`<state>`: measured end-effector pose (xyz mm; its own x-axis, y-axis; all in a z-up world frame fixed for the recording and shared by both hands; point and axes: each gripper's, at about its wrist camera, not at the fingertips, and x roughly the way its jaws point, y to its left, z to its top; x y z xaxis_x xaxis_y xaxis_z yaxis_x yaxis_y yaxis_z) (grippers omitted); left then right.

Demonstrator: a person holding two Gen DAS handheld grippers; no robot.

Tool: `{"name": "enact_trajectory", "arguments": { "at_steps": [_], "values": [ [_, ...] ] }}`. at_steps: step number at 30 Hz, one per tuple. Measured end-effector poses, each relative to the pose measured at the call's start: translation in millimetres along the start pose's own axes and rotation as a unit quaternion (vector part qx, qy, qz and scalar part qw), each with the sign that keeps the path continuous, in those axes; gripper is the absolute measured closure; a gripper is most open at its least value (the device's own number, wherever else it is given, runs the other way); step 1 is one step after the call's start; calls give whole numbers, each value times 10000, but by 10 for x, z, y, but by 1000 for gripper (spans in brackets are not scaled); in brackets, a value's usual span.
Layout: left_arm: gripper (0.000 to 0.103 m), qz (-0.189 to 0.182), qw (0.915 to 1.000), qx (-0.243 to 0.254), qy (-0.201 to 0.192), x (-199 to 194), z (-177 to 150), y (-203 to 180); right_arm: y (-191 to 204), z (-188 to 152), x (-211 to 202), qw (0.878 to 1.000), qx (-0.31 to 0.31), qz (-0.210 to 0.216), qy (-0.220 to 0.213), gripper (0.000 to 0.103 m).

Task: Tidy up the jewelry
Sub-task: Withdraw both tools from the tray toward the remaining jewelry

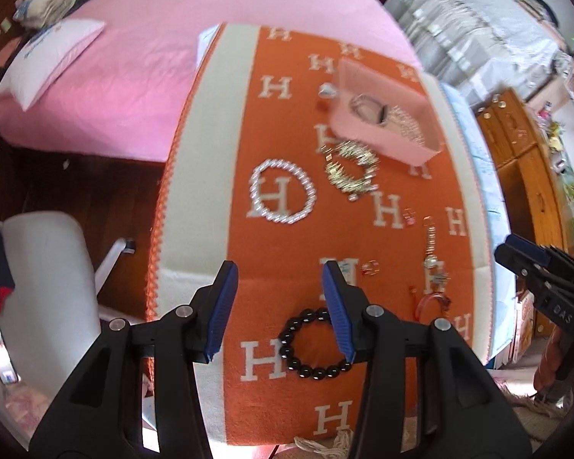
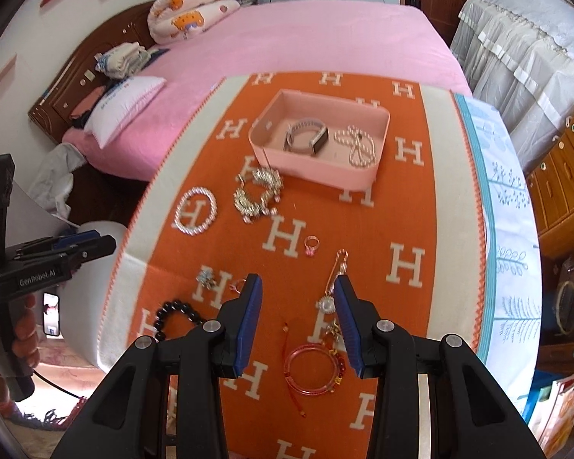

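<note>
A pink box stands at the far side of the orange cloth and holds a grey watch band and a pearl strand. My left gripper is open and empty above a black bead bracelet. My right gripper is open and empty above a red bangle and a brooch chain. A pearl ring bracelet and a gold chain bracelet lie mid-cloth.
Small rings and a flower earring lie on the cloth. A pink bed lies beyond the table, a white chair at the left and wooden drawers at the right.
</note>
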<state>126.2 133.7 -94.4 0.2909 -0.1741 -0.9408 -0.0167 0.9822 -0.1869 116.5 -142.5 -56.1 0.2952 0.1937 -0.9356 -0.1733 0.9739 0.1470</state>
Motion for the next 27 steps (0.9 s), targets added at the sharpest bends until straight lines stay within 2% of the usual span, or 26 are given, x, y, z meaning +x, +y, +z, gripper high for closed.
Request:
{"name": "enact_trajectory", "arguments": {
  "at_steps": [5, 14, 21, 27],
  "values": [
    [60, 271, 9991, -171, 285, 336, 82, 71, -115, -1, 317, 9995, 109, -48, 277, 64],
    [61, -138, 9955, -745, 565, 877, 367, 216, -336, 6, 786, 9975, 249, 64, 658, 64],
    [61, -122, 9921, -1017, 725, 1193, 547, 265, -492, 89, 1125, 9946, 479, 237, 888, 64],
    [62, -24, 9906, -1073, 847, 1410, 653, 213, -573, 164, 1404, 9921, 519, 285, 1106, 76]
  ]
}}
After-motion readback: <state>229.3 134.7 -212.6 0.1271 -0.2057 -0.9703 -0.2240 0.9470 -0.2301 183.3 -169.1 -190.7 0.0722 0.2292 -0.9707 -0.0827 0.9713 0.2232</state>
